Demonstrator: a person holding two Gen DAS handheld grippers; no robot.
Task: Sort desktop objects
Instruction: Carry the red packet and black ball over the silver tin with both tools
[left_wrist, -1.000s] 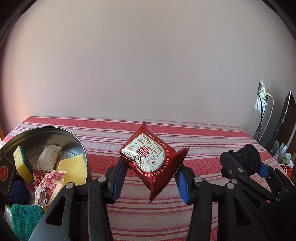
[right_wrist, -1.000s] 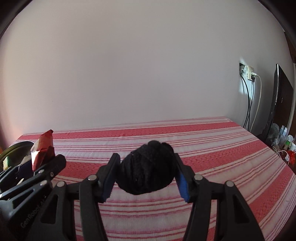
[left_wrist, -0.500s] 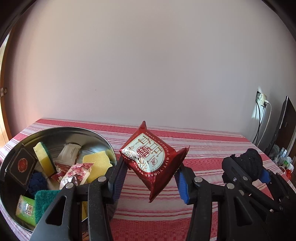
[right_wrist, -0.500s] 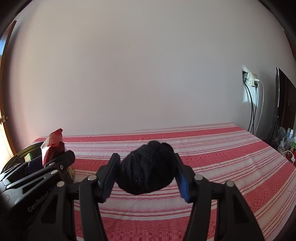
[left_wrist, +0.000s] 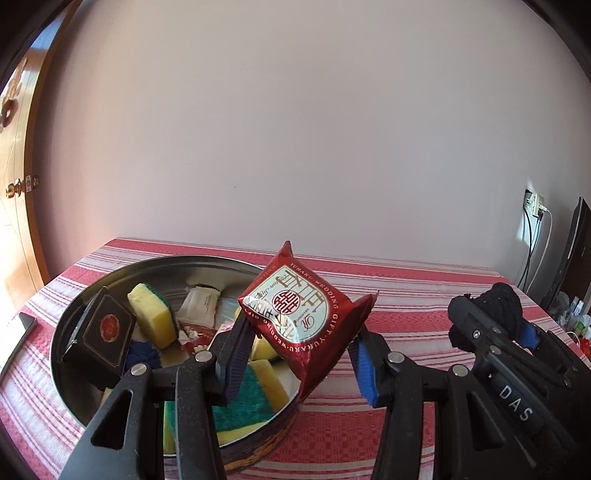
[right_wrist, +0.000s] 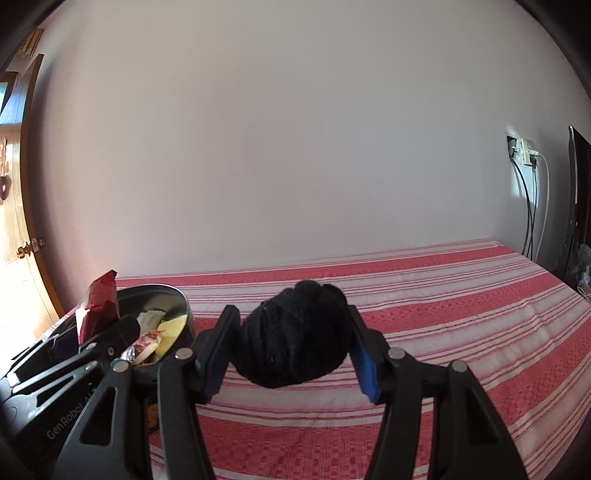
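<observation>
My left gripper (left_wrist: 301, 356) is shut on a red foil gift packet (left_wrist: 304, 319) and holds it in the air over the right rim of a round metal tin (left_wrist: 70, 321). The tin holds yellow-green sponges (left_wrist: 153, 319), a dark box (left_wrist: 101, 332), a white sachet (left_wrist: 199, 306) and other small items. My right gripper (right_wrist: 295, 356) is shut on a black ball of yarn (right_wrist: 295, 336) above the striped cloth. It also shows in the left wrist view (left_wrist: 495, 321), to the right of the packet. In the right wrist view the tin (right_wrist: 183, 297) and packet (right_wrist: 98, 310) lie at the left.
A red and white striped cloth (right_wrist: 443, 314) covers the table. A plain wall stands behind it. A wall socket with cables (right_wrist: 526, 155) and a dark screen (right_wrist: 578, 199) are at the far right. A wooden door (left_wrist: 18, 206) is at the left.
Both grippers have moved left with their loads. The tin has come further into view, and the packet has gone from beside it to above its right rim.
</observation>
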